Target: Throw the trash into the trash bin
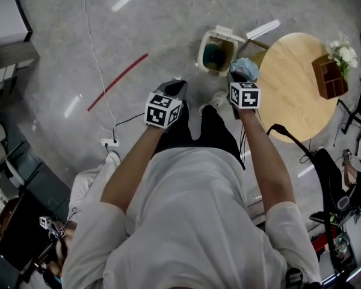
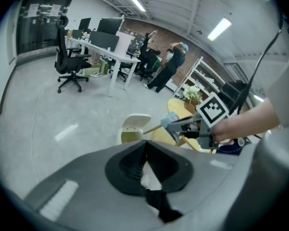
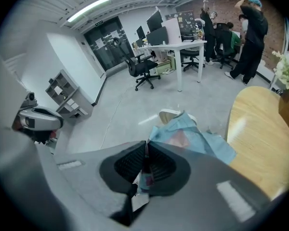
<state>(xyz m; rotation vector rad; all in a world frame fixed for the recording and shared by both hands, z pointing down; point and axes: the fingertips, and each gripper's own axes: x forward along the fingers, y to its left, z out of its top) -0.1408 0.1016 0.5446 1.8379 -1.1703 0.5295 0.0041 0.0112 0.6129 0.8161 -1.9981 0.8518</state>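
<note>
Right tool (image 1: 243,80) is pinching a crumpled blue piece of trash (image 1: 245,68). Its two jaws are pressed tight on one end of it, and the rest of the trash sticks out past the tips. From the head view, the trash hangs in the air right at the edge of the trash bin (image 1: 216,53). The trash bin is cream colored, its lid (image 1: 227,32) is up, and it looks dark inside. It stands on the grey floor (image 1: 168,23) just beside a round wooden table (image 1: 292,86). A brown box (image 1: 329,77) and some white flowers (image 1: 343,53) sit on the far side of the table. The left tool (image 1: 171,90) is off to the left of the trash bin, over the floor. Its jaws are pressed together, with no trash between them. A thin red line (image 1: 117,82) runs across the floor farther left.
</note>
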